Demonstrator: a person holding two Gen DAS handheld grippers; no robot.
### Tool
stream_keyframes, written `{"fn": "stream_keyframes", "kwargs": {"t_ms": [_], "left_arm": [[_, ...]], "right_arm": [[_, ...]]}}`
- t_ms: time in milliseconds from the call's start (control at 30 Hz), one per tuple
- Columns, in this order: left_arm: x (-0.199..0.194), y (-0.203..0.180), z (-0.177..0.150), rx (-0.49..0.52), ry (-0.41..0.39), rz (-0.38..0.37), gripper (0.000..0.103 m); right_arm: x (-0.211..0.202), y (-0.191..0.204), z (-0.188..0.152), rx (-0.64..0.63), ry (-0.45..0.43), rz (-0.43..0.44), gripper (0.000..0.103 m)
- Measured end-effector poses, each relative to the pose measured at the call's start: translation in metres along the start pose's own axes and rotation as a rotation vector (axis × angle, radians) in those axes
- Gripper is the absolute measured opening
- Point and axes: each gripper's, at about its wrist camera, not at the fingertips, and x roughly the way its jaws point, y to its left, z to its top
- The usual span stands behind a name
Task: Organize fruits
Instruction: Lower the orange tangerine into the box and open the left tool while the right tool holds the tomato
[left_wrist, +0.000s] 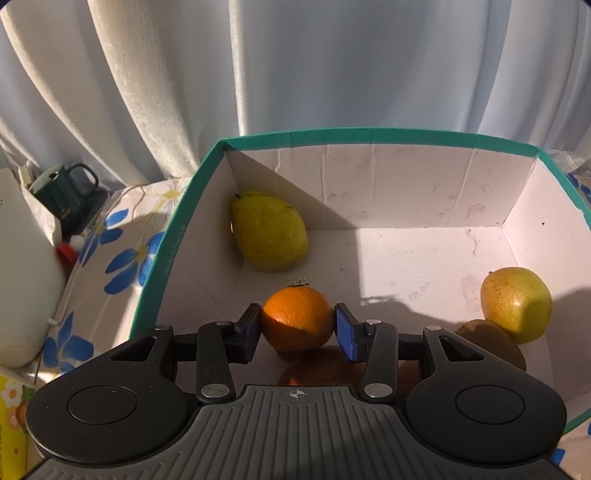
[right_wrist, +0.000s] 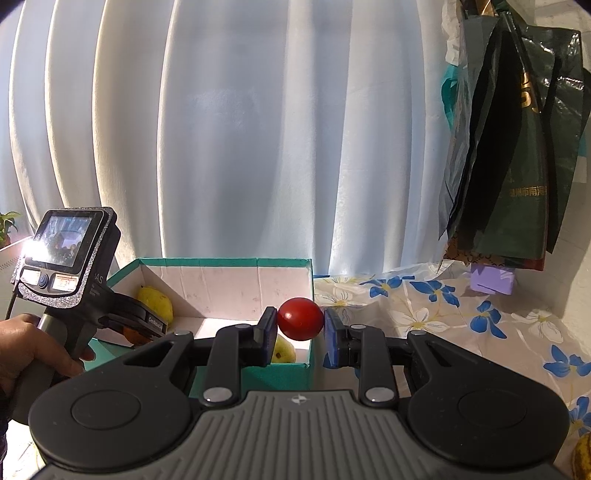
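Observation:
My left gripper (left_wrist: 297, 326) is shut on an orange (left_wrist: 297, 317) and holds it inside a teal-rimmed white box (left_wrist: 369, 134). In the box lie a yellow pear (left_wrist: 267, 229) at the far left, another pear (left_wrist: 517, 308) at the right with a brown fruit (left_wrist: 491, 343) beside it, and an orange fruit (left_wrist: 321, 369) under the gripper. My right gripper (right_wrist: 300, 325) is shut on a red tomato (right_wrist: 300, 318) above the box's right wall (right_wrist: 291, 371). The left gripper's body (right_wrist: 74, 266) shows there over the box.
The box stands on a cloth with blue flowers (right_wrist: 461, 317). A dark green mug (left_wrist: 64, 192) and a white object (left_wrist: 26, 277) stand to its left. Dark bags (right_wrist: 517, 147) hang at the right. White curtains hang behind. A yellow fruit (right_wrist: 581, 458) lies at the right edge.

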Motion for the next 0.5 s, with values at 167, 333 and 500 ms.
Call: {"fn": "stream_keyframes", "kwargs": {"t_ms": [167, 333, 500], "left_arm": [[0.001, 0.002, 0.0, -0.002, -0.006, 0.003, 0.049], [-0.017, 0.006, 0.001, -0.015, -0.055, -0.026, 0.066], [-0.077, 0.018, -0.016, -0.037, -0.2, -0.025, 0.092]], "right_arm": [[0.002, 0.001, 0.0, -0.004, 0.001, -0.002, 0.026], [0.003, 0.002, 0.0, -0.005, 0.004, -0.002, 0.026], [0.003, 0.002, 0.0, -0.013, 0.005, -0.009, 0.026]]}}
